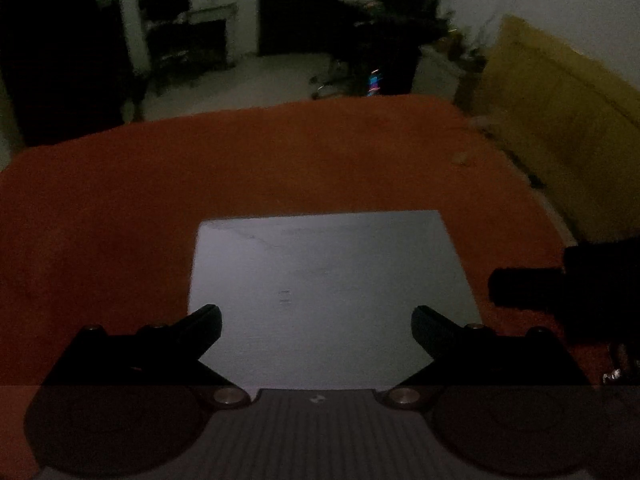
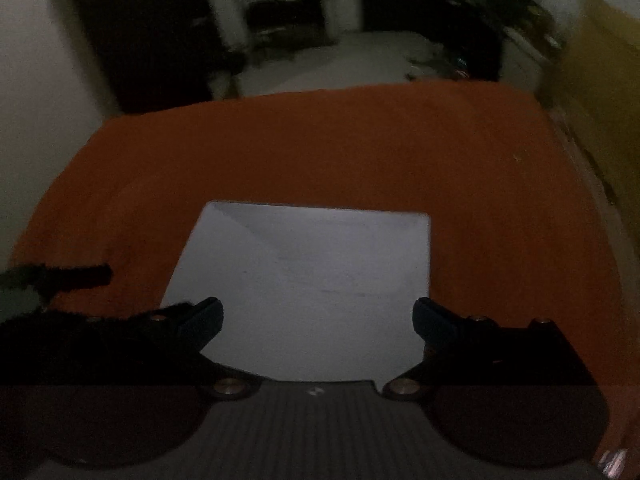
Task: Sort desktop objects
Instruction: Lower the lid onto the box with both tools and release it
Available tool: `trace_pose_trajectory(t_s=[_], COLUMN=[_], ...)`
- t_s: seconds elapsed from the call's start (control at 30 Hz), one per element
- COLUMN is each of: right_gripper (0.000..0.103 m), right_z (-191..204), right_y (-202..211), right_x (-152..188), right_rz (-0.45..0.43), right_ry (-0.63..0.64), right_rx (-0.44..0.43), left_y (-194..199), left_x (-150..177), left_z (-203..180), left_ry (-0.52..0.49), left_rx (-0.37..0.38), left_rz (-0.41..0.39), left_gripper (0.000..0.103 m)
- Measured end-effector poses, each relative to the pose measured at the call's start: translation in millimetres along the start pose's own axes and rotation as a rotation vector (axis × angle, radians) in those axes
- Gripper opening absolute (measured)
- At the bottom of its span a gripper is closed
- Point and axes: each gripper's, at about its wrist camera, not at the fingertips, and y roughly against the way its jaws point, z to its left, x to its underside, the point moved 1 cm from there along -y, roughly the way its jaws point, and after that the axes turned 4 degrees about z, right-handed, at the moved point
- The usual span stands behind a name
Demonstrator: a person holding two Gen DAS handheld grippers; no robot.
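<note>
Lying between both grippers' wide-spread, empty fingers point(image 1: 208, 320), a grey sheet point(image 1: 328, 280) covers the orange cloth point(image 1: 280, 160).

The left gripper point(image 1: 317, 322) has two black fingers point(image 1: 206, 320) with angular, wedge-shaped tips; each finger carries small brass-coloured screw heads along its upper edge; larger round silver bolts sit where the fingers meet a grey ribbed body; a small pale mark lies at the middle of that body; dark round discs flank it on both sides. The right gripper point(image 2: 318, 318) is built alike: black fingers point(image 2: 434, 318) whose inner pads look dark blue, brass screws, two round bolts, a grey ribbed body with a small pale mark; dim light hides finer detail.
</note>
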Motion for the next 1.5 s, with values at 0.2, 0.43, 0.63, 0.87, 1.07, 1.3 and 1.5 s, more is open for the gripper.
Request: trace_pose_trajectory(t_s=[0.2, 0.43, 0.63, 0.87, 1.07, 1.3, 1.5], right_gripper=[0.103, 0.103, 0.103, 0.103, 0.103, 0.103, 0.103], right_z=[-23.0, 16.4, 17.6, 24.9, 26.7, 10.6, 5.9], right_y=[-11.4, -15.4, -39.7, -61.7, -82.3, -72.6, -70.5], right_x=[37.2, 50.8, 85.2, 107.6, 109.0, 115.4, 111.8], right_rz=[0.001, -0.008, -0.056, -0.042, -0.004, -0.003, -0.002], right_ry=[-0.225, 0.014, -0.004, 0.027, 0.024, -0.027, -0.08], right_rx=[-0.019, 0.018, 0.07, 0.072, 0.087, 0.076, 0.08], left_y=[2.5, -3.2, -14.5, -45.0, -47.9, -43.5, -45.3], left_x=[28.5, 63.9, 89.3, 112.0, 110.9, 115.8, 115.9], left_z=[3.5, 3.9, 20.1, 29.8, 13.8, 15.2, 13.0], left_ry=[0.047, 0.043, 0.169, 0.307, 0.195, 0.214, 0.23], left_rx=[-0.102, -0.155, -0.116, -0.135, -0.144, -0.1, -0.093], left_rz=[0.041, 0.03, 0.023, 0.129, 0.134, 0.144, 0.137], left_gripper=[0.103, 0.103, 0.103, 0.103, 0.103, 0.103, 0.103])
